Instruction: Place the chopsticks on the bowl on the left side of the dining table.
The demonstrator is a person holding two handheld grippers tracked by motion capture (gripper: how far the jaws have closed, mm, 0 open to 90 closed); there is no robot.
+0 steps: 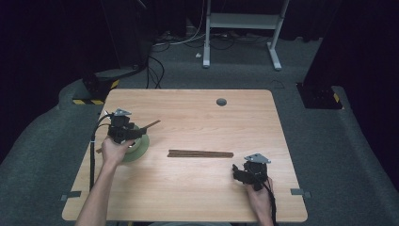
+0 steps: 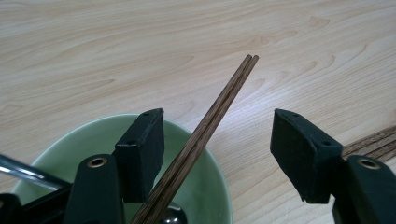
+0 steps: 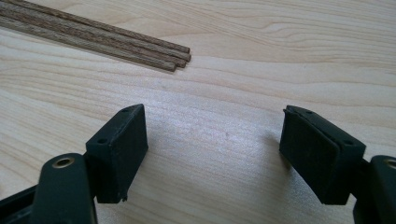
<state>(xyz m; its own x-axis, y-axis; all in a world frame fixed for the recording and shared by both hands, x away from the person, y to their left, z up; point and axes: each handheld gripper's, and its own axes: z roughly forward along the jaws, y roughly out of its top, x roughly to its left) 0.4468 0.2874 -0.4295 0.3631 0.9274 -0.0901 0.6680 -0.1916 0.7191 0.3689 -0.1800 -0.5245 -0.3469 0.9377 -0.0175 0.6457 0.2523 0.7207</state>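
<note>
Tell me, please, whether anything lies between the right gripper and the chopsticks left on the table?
Nothing visible does: only bare table lies between the open right gripper and the chopsticks.

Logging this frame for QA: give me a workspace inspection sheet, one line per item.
Surface: light wooden table, with a round grey grommet near the far edge.
Job's things: green bowl at the left, a pair of chopsticks leaning out of it; more chopsticks lying flat mid-table.
Clutter: tape tabs on the table's side edges.
Grippers: left hand-held gripper over the bowl, jaws wide apart, the leaning pair running between them close by the left jaw, not clamped; right hand-held gripper open, nothing between its jaws.
Cables: black cable trailing from the left gripper.
Surroundings: grey carpet, white desk frame, floor cables, dark curtains.
</note>
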